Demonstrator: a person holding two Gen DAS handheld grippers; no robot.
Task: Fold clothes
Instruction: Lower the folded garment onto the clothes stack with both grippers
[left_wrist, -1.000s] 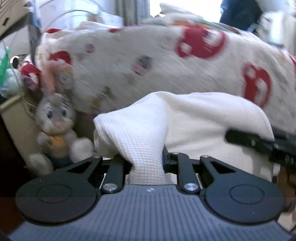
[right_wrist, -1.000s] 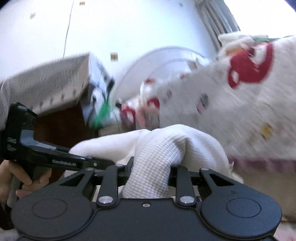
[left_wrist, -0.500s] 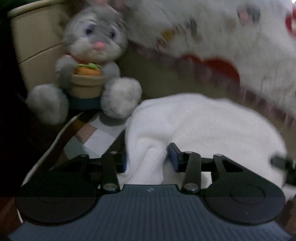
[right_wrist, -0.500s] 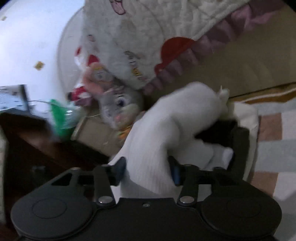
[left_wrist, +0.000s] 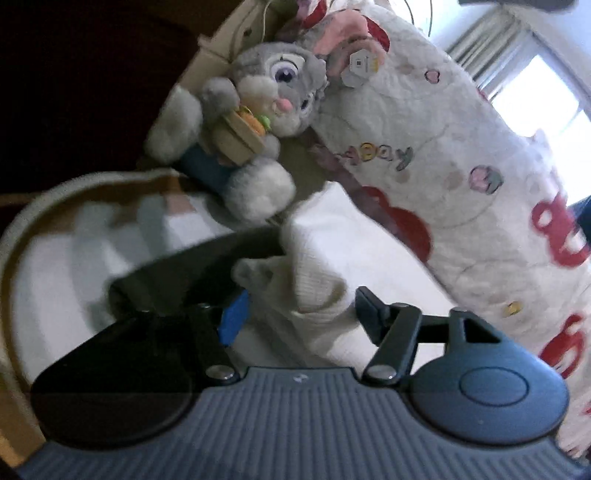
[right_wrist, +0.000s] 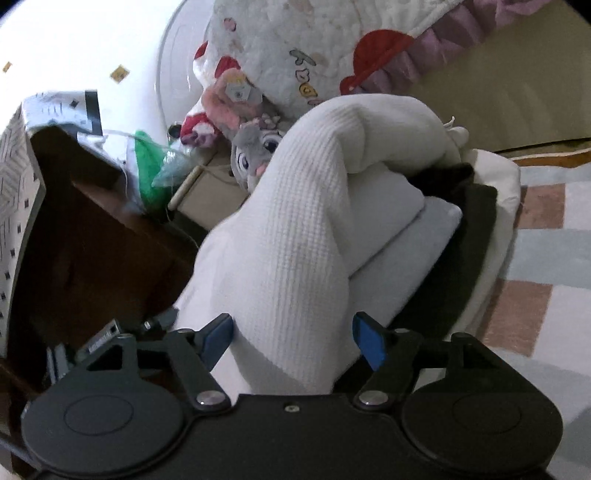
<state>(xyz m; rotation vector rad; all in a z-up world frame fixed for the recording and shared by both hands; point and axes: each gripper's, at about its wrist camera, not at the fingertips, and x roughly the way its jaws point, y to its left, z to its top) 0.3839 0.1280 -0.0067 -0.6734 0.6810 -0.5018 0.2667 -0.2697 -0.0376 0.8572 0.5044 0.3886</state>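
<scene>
Between the spread fingers of the left gripper (left_wrist: 299, 306) lies a bunched fold of a white waffle-knit garment (left_wrist: 317, 291); the jaws are opening, the blue pad (left_wrist: 233, 317) on one side and the dark fingertip on the other both standing clear of the cloth; the tool is rolled, so that the scene tilts and the checked mat (left_wrist: 110, 229) runs up the left of the view. Beyond the fold the garment spreads flat across the mat, partly over a dark piece of fabric (left_wrist: 192, 266), and reaches the foot of a quilted cover with red prints (left_wrist: 461, 155); a grey plush rabbit (left_wrist: 258, 99) holding a toy burger leans against that cover, near the garment's far edge but not touching it.

From the right wrist view, the right gripper (right_wrist: 293, 338) also points slightly downward and is rolled; its jaws are opening, and a thick ridge of the same waffle-knit garment (right_wrist: 306, 221) runs up between the two blue pads (right_wrist: 218, 336), which stand just off it on either side; the ridge rises and folds over onto the flat part of the garment, which rests on the dark fabric (right_wrist: 469, 229) and the checked mat (right_wrist: 546, 240). A dark wooden cabinet (right_wrist: 92, 240) stands to the left; the rabbit (right_wrist: 255, 147) peers out behind the ridge.
</scene>
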